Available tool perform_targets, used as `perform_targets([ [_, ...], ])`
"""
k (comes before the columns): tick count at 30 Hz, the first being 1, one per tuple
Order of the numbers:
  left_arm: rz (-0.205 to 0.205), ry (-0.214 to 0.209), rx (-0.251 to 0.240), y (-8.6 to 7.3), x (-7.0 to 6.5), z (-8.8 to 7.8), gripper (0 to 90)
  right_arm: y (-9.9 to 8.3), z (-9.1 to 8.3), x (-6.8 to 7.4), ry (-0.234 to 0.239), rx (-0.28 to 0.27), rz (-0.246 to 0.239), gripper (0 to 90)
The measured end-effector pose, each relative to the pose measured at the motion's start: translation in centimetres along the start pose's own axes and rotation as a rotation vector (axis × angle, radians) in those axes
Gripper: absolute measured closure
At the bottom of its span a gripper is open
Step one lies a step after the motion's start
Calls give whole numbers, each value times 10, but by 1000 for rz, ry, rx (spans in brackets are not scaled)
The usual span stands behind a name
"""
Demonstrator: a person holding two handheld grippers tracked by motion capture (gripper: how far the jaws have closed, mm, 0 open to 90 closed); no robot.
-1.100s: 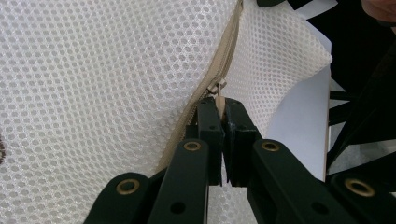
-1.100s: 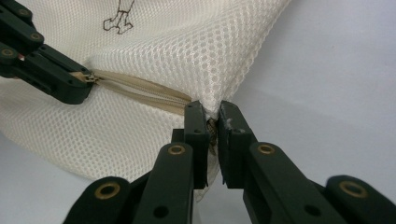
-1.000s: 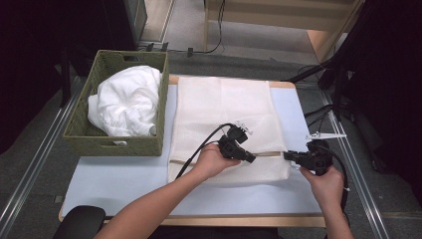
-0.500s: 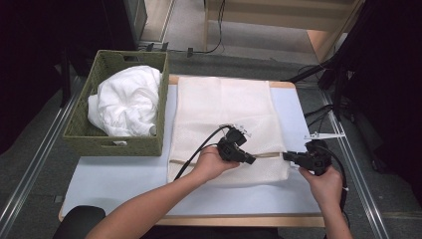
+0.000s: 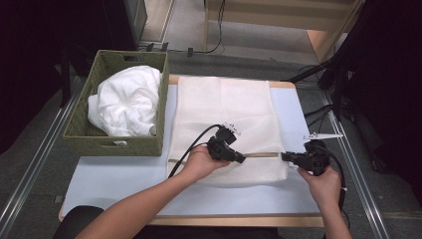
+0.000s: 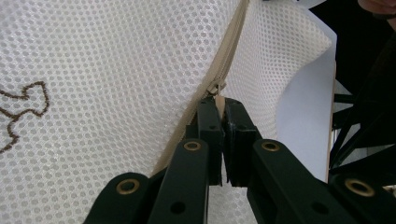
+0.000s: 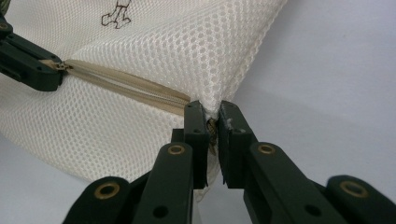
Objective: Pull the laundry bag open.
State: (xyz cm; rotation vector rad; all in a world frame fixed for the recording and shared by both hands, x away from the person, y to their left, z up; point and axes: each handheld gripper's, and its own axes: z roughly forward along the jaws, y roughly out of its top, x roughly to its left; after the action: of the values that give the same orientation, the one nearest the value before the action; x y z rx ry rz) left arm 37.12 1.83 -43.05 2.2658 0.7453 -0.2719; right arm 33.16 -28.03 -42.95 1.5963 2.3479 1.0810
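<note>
A white mesh bag (image 5: 224, 109) lies flat on the table, with a beige zipper (image 5: 263, 155) running across it near the front end. My left gripper (image 5: 242, 159) is shut on the zipper pull (image 6: 218, 95), its jaws pressed together around the tab. My right gripper (image 5: 284, 156) is shut on the bag's right edge at the end of the zipper (image 7: 126, 86), lifting the mesh into a small peak. The two grippers face each other along the zipper line. In the right gripper view, the left gripper (image 7: 58, 70) shows at the far left.
A green woven basket (image 5: 114, 144) stands at the left of the table and holds a crumpled white cloth (image 5: 127, 102). A pale blue mat (image 5: 124, 179) covers the tabletop. Metal rails run along both sides of the table.
My left gripper has slid a little to the left along the zipper, so a longer stretch of zipper shows between the two grippers. The right gripper has stayed put.
</note>
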Motion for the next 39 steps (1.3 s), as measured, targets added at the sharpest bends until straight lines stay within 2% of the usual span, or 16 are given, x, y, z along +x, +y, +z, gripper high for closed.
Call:
perform_targets([
  [2, 6, 12, -6, -2, -1, -3, 883, 1, 1, 2, -3, 8, -5, 846],
  [8, 1, 10, -23, -5, -1, -6, 883, 1, 3, 4, 4, -4, 1, 844],
  [15, 19, 16, -33, -9, -2, -11, 883, 2, 6, 8, 6, 5, -4, 843],
  [25, -8, 7, -38, -13, 2, -10, 883, 2, 4, 6, 5, 8, -6, 844],
  [29, -19, 11, -34, -15, 5, -10, 883, 1, 5, 5, -15, 11, -2, 846],
  [32, -33, 17, -34, -18, 9, -13, 883, 0, 3, -4, -33, 8, 28, 846],
  [39, -37, 17, -36, -22, 12, -17, 883, 1, 3, -4, -39, 12, 23, 845],
])
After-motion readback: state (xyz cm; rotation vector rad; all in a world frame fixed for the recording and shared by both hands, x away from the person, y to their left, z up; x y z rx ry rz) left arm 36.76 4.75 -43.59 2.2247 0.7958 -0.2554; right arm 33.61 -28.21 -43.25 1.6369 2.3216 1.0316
